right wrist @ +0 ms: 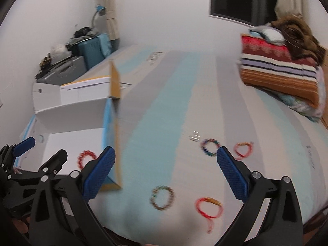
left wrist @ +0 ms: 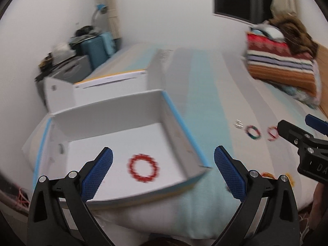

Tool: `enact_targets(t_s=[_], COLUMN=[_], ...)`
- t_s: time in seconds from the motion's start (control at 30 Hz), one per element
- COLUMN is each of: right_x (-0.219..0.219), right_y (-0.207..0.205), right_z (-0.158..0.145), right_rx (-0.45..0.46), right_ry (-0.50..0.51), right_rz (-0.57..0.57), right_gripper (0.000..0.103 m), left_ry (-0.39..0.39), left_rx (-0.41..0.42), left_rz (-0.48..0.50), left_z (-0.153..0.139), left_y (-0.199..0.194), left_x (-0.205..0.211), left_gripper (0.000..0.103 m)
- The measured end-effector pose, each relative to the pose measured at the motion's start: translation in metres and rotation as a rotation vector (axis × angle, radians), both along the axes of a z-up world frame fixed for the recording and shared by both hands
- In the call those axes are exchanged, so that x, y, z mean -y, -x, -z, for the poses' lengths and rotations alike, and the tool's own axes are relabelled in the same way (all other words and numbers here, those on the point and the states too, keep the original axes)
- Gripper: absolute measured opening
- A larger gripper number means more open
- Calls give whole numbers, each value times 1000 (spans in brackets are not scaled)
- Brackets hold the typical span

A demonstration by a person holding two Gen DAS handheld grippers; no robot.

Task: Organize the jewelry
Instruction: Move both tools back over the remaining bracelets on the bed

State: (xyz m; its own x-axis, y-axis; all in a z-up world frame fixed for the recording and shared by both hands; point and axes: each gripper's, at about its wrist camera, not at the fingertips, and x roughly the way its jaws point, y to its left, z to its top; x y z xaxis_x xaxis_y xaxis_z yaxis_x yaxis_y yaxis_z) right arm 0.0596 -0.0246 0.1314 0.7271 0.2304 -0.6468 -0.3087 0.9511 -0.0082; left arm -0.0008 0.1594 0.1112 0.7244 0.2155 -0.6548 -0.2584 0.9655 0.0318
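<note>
**Both tongs spread wide, nothing held, over the bed**

Left tongs [left wrist: 163, 162] stand spread wide with nothing between the blue pads; they hang over the near edge of an open white box [left wrist: 176, 121] with light-blue sides. Right tongs [right wrist: 166, 160] are spread just as wide and empty, above the striped bed sheet [right wrist: 160, 106].

Only the left wrist view looks straight down into the box: a red beaded bracelet [left wrist: 144, 168] lies flat on its white floor, alone, near the front. In the right wrist view that same bracelet is half hidden behind the left finger of the right tongs, and the box is seen from its right side.

Only the right wrist view shows the near part of the bed clearly: a dark multicoloured bracelet [right wrist: 163, 197] and a red cord bracelet [right wrist: 209, 207] lie close to the tongs. Farther off lie a blue-green bracelet [right wrist: 210, 147], a red-orange bracelet [right wrist: 243, 149] to its right, and small silvery pieces [right wrist: 194, 136], too blurred to name. The left wrist view catches those far pieces at its right, beside the right tongs' black frame.

Folded blankets [right wrist: 280, 71] are stacked far right on the bed.
</note>
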Motion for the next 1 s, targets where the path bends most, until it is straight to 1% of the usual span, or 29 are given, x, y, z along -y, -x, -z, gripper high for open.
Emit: enact_targets(t_s=[0.1,0.13,0.27,0.37,0.47,0.67,0.9,1.0], right_x=[33,49,90,117,138,161,175,177], right_y=[1,0,-4,-6,-7,-15,-30,-34], right_z=[9,15,35,52,72,110,160,174], right_rx=[-7,-18,-54,-79,-109,-168,-255,-276], right_ry=[16,16,19,23,34,36,21,21], right_rz=[50,71,139,178,204,221,236,241], right_gripper=[95,95,95,95,95,95,95,95], left_ry=[7,10,23,24,34,55,87,90], left_rx=[-15,-21,-46,-73,-105,-163,-201,-218], left_rz=[57,72,145,195,224,235,184,176], left_z=[10,13,29,46,67,108,150,163], left_y=[-9,-11,-22,-35,-46,-64,-83,-89], left_x=[29,38,76,106,127,145,137,135], left_gripper=[97,97,97,97,97,97,97,97])
